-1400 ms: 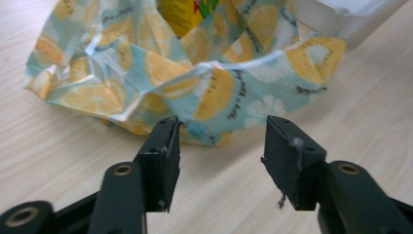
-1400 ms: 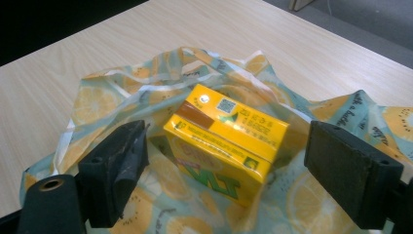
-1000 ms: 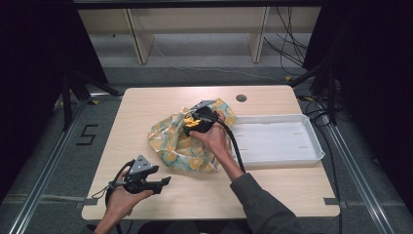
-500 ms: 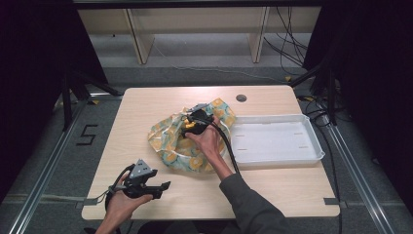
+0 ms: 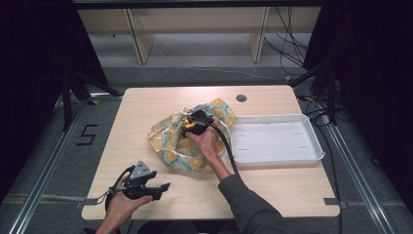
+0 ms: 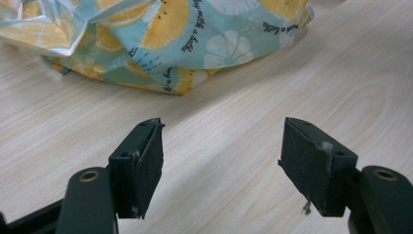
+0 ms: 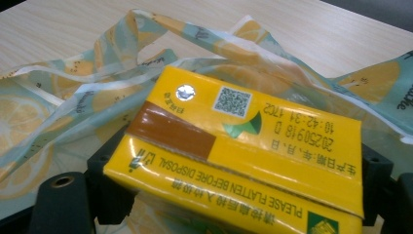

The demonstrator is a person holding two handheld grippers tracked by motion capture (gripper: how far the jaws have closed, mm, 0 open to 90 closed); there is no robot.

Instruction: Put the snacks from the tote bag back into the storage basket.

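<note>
- The right gripper (image 5: 191,127) is clamping a yellow carton (image 7: 234,146) between its jaws, holding it just above the middle of the lemon-print bag (image 5: 170,146)
- The bag is lying crumpled on the table (image 5: 146,102), just left of the white tray (image 5: 311,156)
- The left gripper (image 5: 158,191) is sitting wide open and holding nothing, low over the table, near the bag's front edge and apart from it

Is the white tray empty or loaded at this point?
Empty. The high view shows the white tray with a bare floor; the yellow carton sits clamped in the right gripper over the bag.
</note>
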